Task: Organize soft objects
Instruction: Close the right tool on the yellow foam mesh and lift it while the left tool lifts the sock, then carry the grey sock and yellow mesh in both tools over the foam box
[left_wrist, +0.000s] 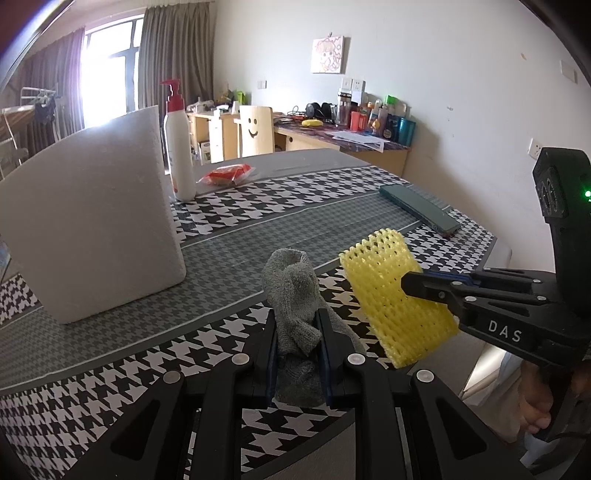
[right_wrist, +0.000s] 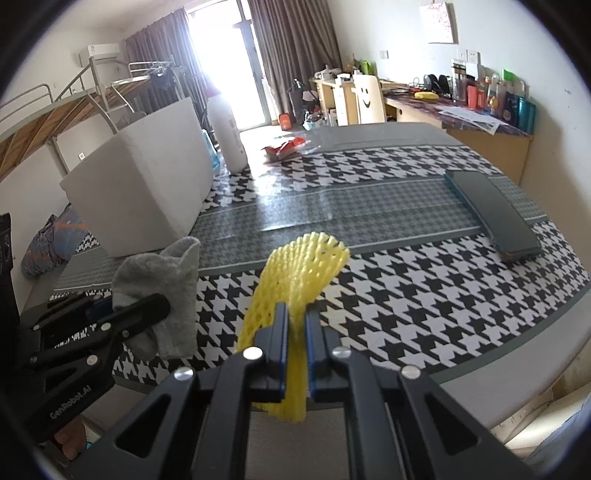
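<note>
Houndstooth cloth in black, white and grey covers the counter (left_wrist: 229, 218), with a window and dark curtains behind it and a cluttered desk along the far wall. Over the counter's near edge the left tool (left_wrist: 298, 321) is clamped on a grey sock (left_wrist: 295, 291); the sock stands bunched up between the two pads, its open cuff uppermost, and a fold hangs down behind the fingers. Just beside it, toward the near right corner, the right tool (right_wrist: 296, 314) is pinched tight on a yellow foam net sleeve (right_wrist: 303, 262), which arches up out of the pads and also pokes out below them. In the left wrist view that sleeve is tilted and lifted off the cloth, near the sock but not touching it.

At the left edge a white foam block (left_wrist: 96, 229) stands upright. Behind it, toward the far left corner, are a white pump bottle (left_wrist: 180, 147) with a red top and a red packet (left_wrist: 227, 174). A dark green flat case (left_wrist: 419, 208) lies along the right edge. Part of a hand (left_wrist: 535, 398) shows under the right tool's handle.
</note>
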